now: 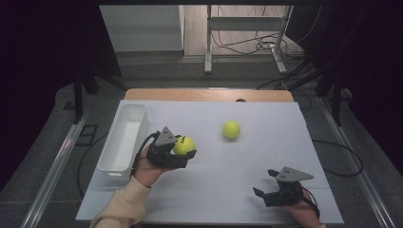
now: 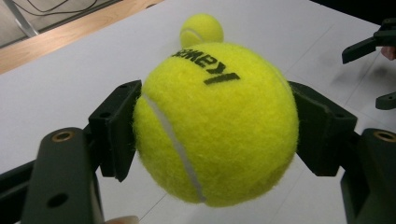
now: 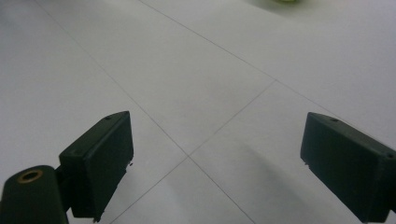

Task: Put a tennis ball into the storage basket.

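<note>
High view: a white-topped table carries a long white bin at nine o'clock. Just beside the bin, the left gripper clamps a yellow tennis ball between both jaws, lifted off the surface; the left gripper view shows its black lettering and white seam. At five o'clock, the right gripper hovers with jaws spread wide, nothing between them. A second tennis ball rests loose near one o'clock of centre.

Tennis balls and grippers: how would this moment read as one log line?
left gripper: shut on held tennis ball | right gripper: open | second tennis ball: on table
</note>
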Demonstrator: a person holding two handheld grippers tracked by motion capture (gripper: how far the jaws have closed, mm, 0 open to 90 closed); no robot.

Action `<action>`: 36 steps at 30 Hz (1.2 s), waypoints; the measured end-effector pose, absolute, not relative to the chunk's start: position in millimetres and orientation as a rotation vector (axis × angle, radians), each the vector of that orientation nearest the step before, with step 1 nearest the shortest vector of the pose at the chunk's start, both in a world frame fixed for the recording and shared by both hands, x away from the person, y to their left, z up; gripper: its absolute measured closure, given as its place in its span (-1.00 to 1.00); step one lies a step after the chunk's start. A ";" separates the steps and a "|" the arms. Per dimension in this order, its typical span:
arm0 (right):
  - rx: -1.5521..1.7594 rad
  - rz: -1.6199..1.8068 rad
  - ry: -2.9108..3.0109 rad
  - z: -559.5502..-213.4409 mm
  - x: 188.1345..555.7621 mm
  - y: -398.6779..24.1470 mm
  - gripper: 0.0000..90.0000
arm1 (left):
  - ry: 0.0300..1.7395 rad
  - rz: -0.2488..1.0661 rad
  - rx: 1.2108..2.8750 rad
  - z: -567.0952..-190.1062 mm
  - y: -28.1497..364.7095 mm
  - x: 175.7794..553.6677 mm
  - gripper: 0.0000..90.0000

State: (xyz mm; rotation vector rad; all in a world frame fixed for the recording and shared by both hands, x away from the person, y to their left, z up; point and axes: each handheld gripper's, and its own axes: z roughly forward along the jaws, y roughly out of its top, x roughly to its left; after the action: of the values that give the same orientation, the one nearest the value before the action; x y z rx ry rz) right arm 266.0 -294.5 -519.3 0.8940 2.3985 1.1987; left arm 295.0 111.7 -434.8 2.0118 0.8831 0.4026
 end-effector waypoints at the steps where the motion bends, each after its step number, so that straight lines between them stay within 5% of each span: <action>1: 0.894 1.198 2.399 -519.2 266.0 -294.5 -0.78 | 0.883 0.403 2.012 -434.8 111.7 295.0 -0.42; 36: 0.889 1.192 2.410 -519.9 266.0 -293.8 -0.78 | 0.907 0.407 2.005 -435.8 116.7 305.1 -0.42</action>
State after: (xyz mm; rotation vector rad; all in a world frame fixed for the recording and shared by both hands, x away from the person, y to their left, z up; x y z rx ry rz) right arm 266.0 -293.8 -519.9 0.8894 2.4103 1.1919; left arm 305.1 116.7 -435.8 2.0051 0.9069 0.4071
